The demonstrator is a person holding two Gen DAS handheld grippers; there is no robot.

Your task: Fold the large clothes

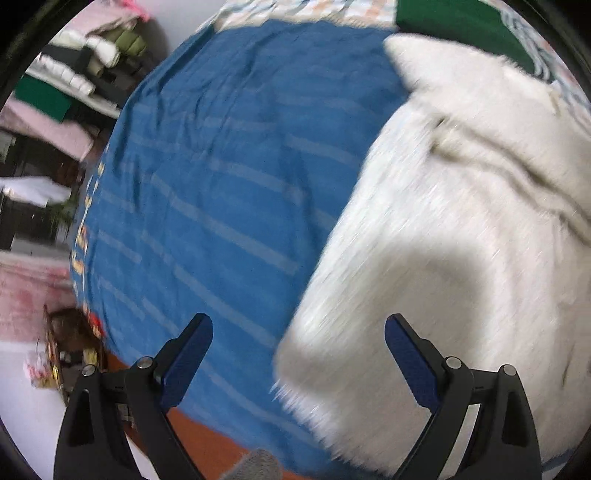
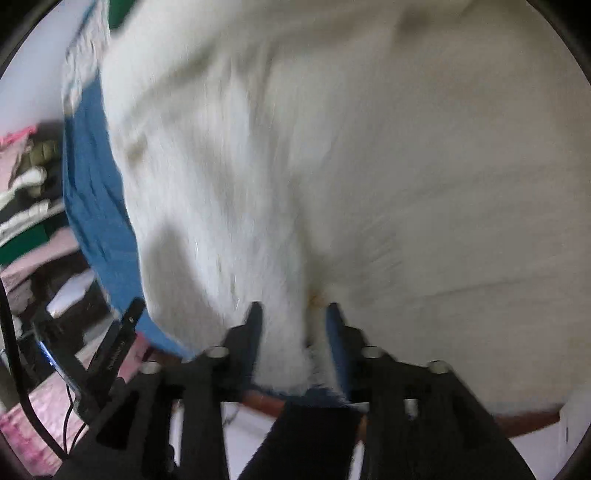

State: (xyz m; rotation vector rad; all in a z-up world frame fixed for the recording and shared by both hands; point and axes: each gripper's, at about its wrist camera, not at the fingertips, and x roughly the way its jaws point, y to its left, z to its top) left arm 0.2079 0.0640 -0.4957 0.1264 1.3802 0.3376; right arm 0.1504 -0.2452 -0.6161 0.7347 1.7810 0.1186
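- My right gripper (image 2: 293, 314) has its jaws clenched on a bunched fold of the white fluffy garment (image 2: 332, 147); my left gripper (image 1: 298, 332) stands released, gripping nothing.
- Ahead of the left jaws and to their right, the garment (image 1: 461, 221) looks furry, motion-blurred, lying on the blue striped bedspread (image 1: 221, 166).
- Its long axis runs away from the jaws, toward the far green cloth (image 1: 443, 14).

Left hand-held gripper (image 1: 298, 354) spread wide, empty, above fluffy white garment (image 1: 450, 236), striped blue bedsheet (image 1: 221, 177), shelves of folded clothes (image 1: 74, 74)
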